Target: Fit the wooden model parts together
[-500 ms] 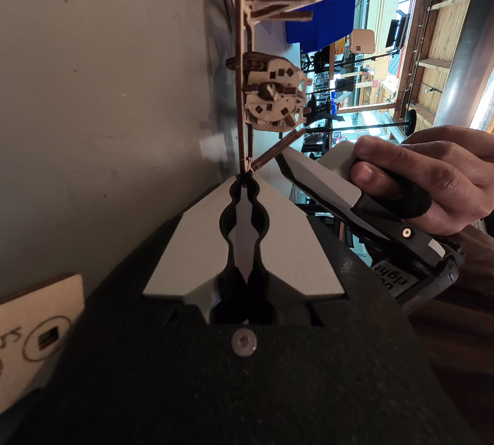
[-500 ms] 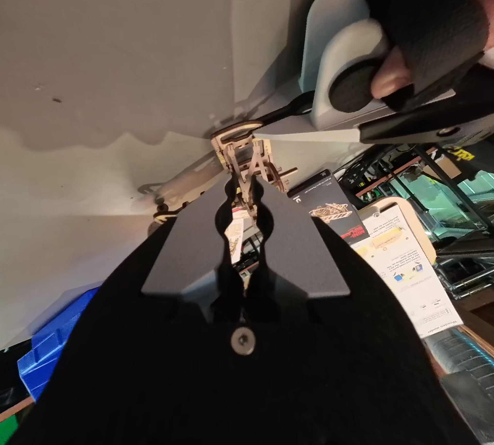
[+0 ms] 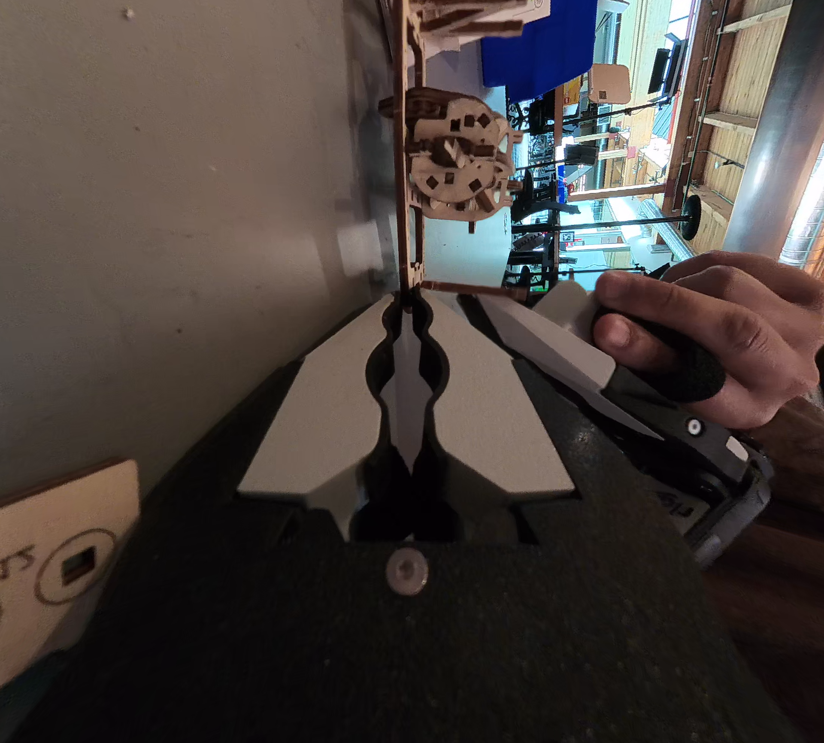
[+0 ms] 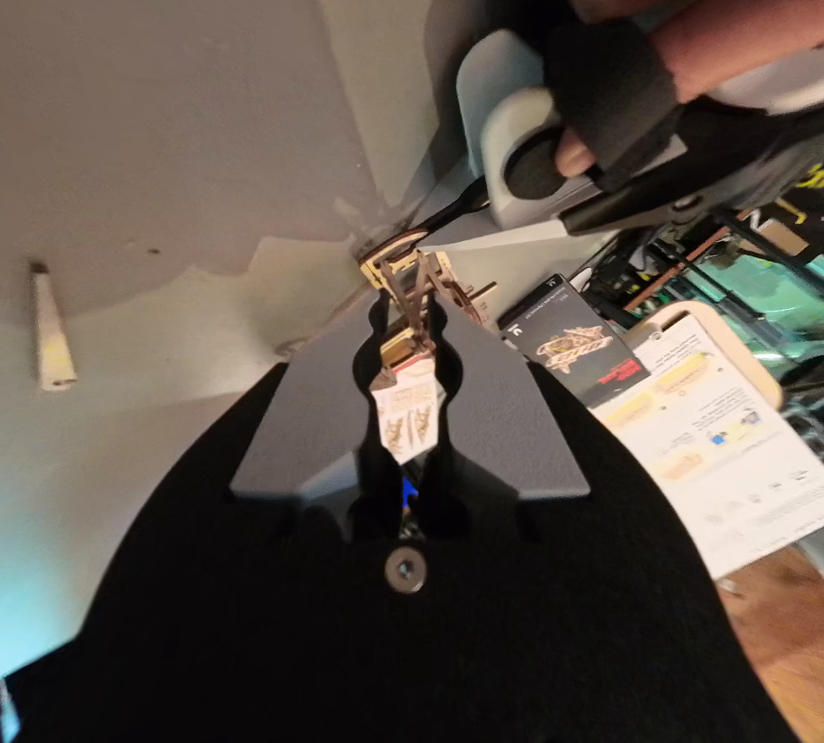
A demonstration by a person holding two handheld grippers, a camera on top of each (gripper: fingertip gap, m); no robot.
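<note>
Strut [image 3: 468,288] now level, formerly slanted

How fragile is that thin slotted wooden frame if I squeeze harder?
Probably fragile: the thin slotted wooden frame is a flat sheet riddled with cutouts. It would likely flex sideways, being clamped only at its end by the left hand-held gripper.
</note>
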